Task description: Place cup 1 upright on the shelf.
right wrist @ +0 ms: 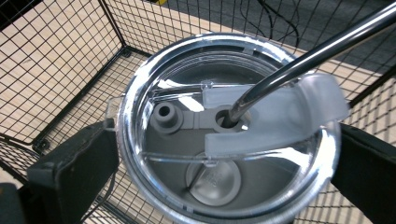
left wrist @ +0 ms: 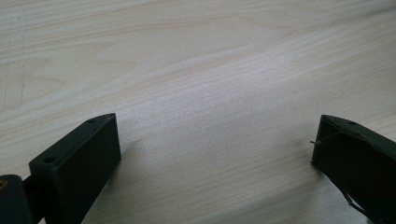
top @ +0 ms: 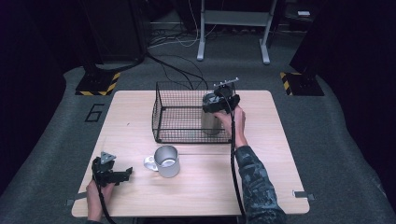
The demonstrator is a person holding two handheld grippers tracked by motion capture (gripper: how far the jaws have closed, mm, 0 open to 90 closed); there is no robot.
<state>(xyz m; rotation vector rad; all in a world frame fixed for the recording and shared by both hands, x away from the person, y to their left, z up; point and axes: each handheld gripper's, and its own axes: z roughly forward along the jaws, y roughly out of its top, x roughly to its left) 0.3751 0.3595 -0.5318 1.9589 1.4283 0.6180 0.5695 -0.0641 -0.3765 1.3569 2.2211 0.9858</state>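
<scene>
A steel tumbler [top: 211,122] with a clear lid [right wrist: 224,130] and a metal straw [right wrist: 308,56] stands upright in the front right corner of a black wire basket [top: 161,100]. My right gripper [top: 219,103] comes down on it from above, its jaws pressed against both sides of the lid rim [right wrist: 222,154]. My left gripper [top: 122,176] rests low over the table's front left, open, with only bare wood between its jaws [left wrist: 215,140]. A steel mug [top: 166,161] with its handle to the left stands just right of the left gripper.
The wooden table [top: 261,177] carries the basket at its back middle. Basket walls [right wrist: 70,70] close in on the tumbler. Beyond the table, grey floor holds cables, a white stand and black posts with yellow-striped bases [top: 98,84].
</scene>
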